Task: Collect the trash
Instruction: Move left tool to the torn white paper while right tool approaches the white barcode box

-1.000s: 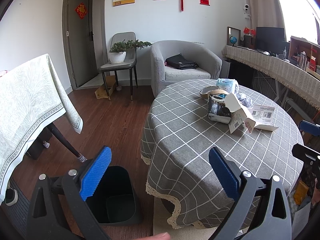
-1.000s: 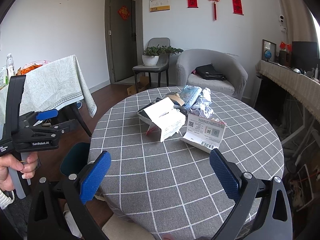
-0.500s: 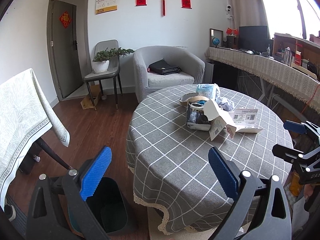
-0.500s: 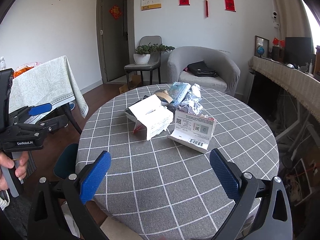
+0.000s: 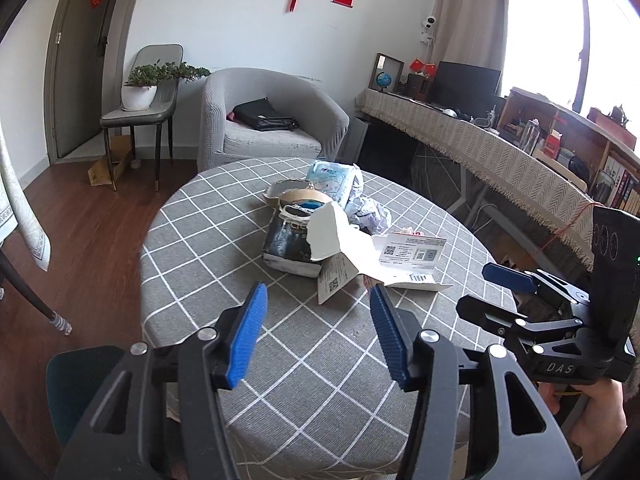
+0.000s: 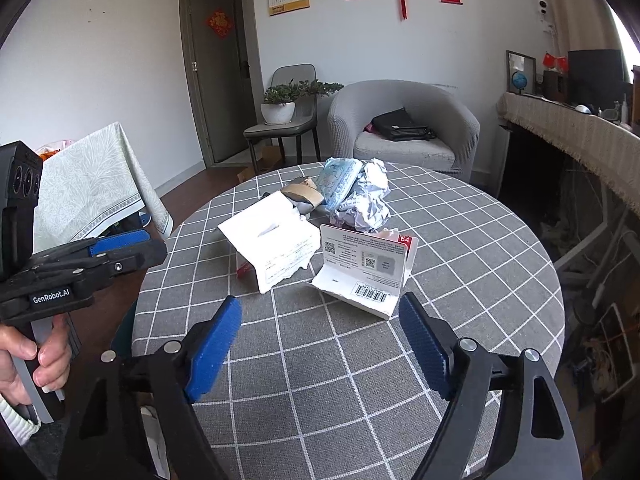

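A heap of trash lies mid-table on the round grey checked table (image 5: 248, 272): a torn dark box with a white flap (image 5: 296, 244), a white folded carton with QR codes (image 5: 412, 258), crumpled paper (image 5: 372, 216), a blue-white packet (image 5: 332, 176) and a tape roll (image 5: 304, 198). In the right wrist view I see the white flap (image 6: 272, 248), the carton (image 6: 364, 268), the crumpled paper (image 6: 368, 200). My left gripper (image 5: 318, 304) is open and empty, near the dark box. My right gripper (image 6: 320, 314) is open and empty, just short of the carton.
A dark green bin (image 5: 76, 376) stands on the wood floor at the table's left. A grey armchair (image 5: 264, 120) with a black bag, a chair with a plant (image 5: 140, 92), a long covered sideboard (image 5: 480, 148) and a cloth-covered table (image 6: 88, 184) surround the table.
Both grippers have moved forward over the table towards the trash heap. Both sets of fingers stand closer together than before, still open.
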Available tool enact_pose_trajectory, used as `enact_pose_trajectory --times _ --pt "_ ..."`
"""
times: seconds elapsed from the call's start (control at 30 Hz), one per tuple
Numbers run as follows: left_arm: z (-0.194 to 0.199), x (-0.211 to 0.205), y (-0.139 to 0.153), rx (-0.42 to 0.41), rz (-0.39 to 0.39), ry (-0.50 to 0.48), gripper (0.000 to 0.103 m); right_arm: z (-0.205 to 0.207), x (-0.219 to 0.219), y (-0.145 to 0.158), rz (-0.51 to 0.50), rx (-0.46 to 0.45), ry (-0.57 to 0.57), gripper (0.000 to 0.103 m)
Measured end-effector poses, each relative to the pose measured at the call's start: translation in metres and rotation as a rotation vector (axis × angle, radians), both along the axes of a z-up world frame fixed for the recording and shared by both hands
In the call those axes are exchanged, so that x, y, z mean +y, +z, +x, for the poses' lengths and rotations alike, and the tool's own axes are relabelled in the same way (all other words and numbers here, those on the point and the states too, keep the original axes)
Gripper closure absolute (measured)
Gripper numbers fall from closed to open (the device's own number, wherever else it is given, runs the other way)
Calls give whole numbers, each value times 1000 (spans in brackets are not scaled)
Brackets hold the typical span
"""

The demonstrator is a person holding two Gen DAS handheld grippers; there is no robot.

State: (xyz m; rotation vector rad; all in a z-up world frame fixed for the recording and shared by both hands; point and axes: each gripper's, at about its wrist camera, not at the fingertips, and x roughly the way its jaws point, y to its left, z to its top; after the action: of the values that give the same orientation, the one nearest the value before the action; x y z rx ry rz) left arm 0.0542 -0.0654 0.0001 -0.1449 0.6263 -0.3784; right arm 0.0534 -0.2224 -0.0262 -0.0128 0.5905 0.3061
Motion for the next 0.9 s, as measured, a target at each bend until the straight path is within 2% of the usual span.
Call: enact_pose_trajectory --times 0.07,0.13,0.23,0.47,0.7,0.83,0.9 --pt "8 -4 -3 28 -45 -21 53 4 -3 0 7 5 3 25" --pt "16 -8 -8 63 -87 -38 60 7 -6 -1 7 14 6 27" --pt "28 -15 -14 95 -119 -53 67 13 -12 -4 12 33 6 31" --pt "48 -17 -18 123 -188 -42 71 29 -25 -6 30 54 1 35" --pt "60 -23 -18 125 -221 -48 80 44 -35 -13 13 85 9 55" --pt "66 -30 -18 118 -203 -63 85 51 -44 -14 20 89 20 58" --pt "69 -32 -20 113 -182 -63 90 55 -47 -12 25 88 28 59"
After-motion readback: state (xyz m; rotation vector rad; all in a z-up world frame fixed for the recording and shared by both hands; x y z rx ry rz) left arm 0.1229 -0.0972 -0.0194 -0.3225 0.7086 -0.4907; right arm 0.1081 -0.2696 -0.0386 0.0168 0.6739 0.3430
